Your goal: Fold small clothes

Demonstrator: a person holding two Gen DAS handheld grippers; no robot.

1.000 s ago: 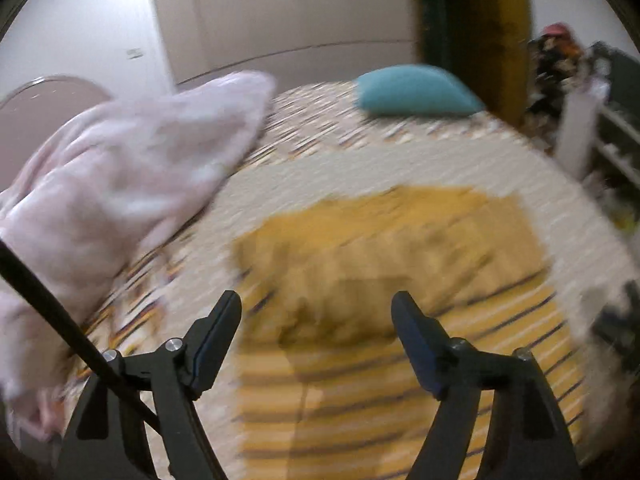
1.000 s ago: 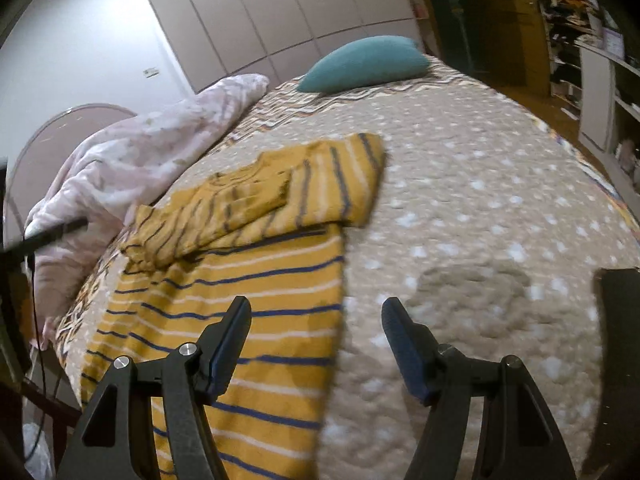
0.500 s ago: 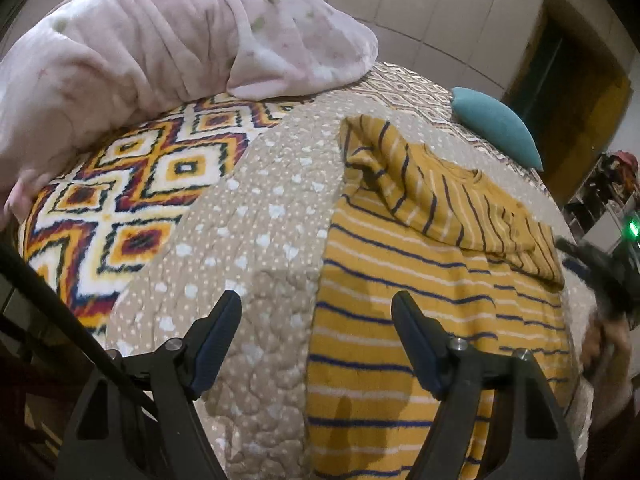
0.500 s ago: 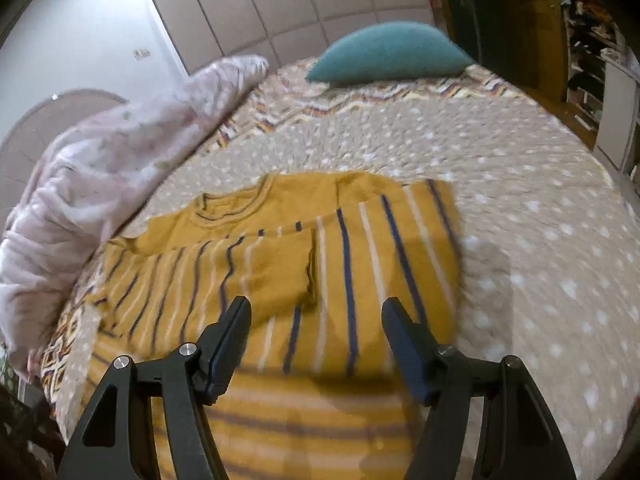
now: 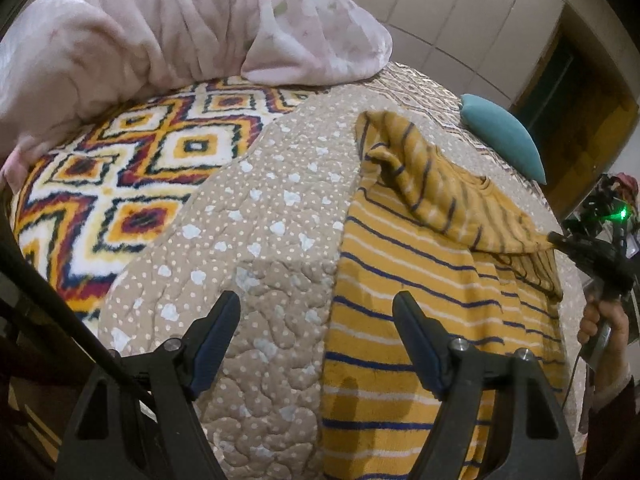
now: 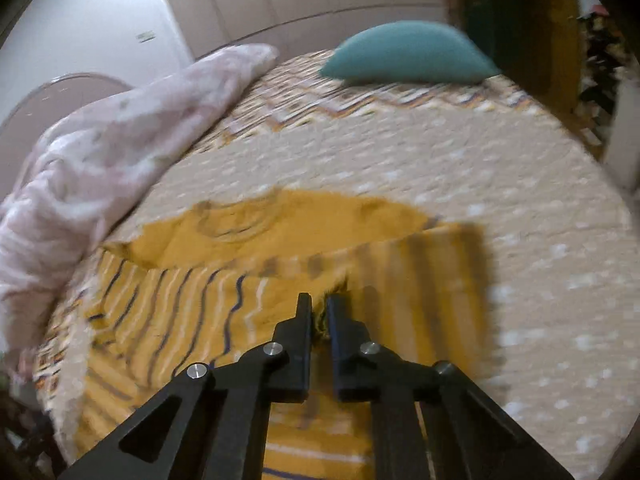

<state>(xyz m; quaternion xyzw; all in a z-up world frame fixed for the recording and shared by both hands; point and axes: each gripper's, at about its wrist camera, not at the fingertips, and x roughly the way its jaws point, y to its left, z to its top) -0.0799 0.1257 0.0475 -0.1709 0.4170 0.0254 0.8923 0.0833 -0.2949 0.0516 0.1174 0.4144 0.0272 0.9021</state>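
Shirt (image 5: 420,300), yellow w/ stripes, lies on bed (image 5: 260,240), centre-right of frame; one sleeve already folded across. Right gripper (image 6: 319,312) is clenched on a sleeve edge, lifting it. Left gripper (image 5: 316,332) is released, empty, at shirt's left edge. Most folds left.

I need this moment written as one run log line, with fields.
left gripper: jaws open, empty | right gripper: jaws shut on sleeve | striped yellow shirt: flat on quilt
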